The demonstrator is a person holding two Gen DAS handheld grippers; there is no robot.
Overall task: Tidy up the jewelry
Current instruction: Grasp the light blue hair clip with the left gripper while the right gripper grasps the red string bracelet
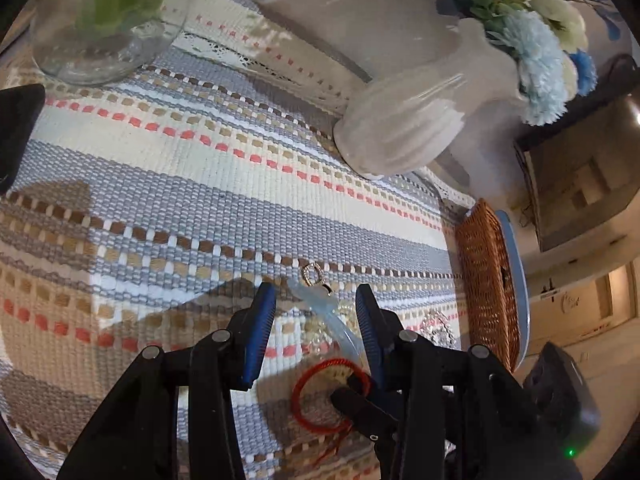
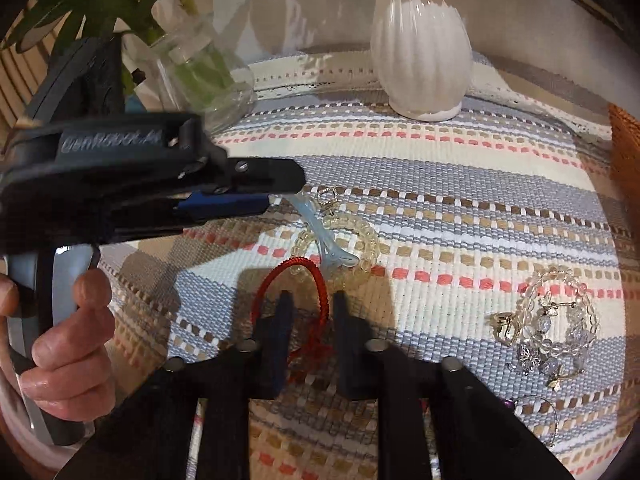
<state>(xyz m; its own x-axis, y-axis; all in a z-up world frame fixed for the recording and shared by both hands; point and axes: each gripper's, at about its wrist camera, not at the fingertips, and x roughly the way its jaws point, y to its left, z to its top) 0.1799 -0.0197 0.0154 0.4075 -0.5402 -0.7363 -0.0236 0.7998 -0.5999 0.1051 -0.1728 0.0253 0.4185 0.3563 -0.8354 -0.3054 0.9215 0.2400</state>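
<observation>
A pale blue hair clip (image 1: 326,312) lies on the striped woven mat, across a yellowish bead bracelet (image 2: 362,240). A small gold ring (image 1: 313,273) lies just beyond the clip. A red cord bracelet (image 1: 320,392) lies nearer. My left gripper (image 1: 316,300) is open, low over the mat, its fingers on either side of the clip; it also shows in the right wrist view (image 2: 276,196). My right gripper (image 2: 310,308) is open, its fingers straddling the red cord bracelet (image 2: 296,292). A heap of clear beads and gold pieces (image 2: 548,328) lies to the right.
A white ribbed vase (image 2: 420,56) with blue and white flowers (image 1: 536,56) stands at the back of the mat. A glass vase (image 1: 100,28) with green stems stands at the back left. A wicker basket (image 1: 486,280) sits at the mat's right edge.
</observation>
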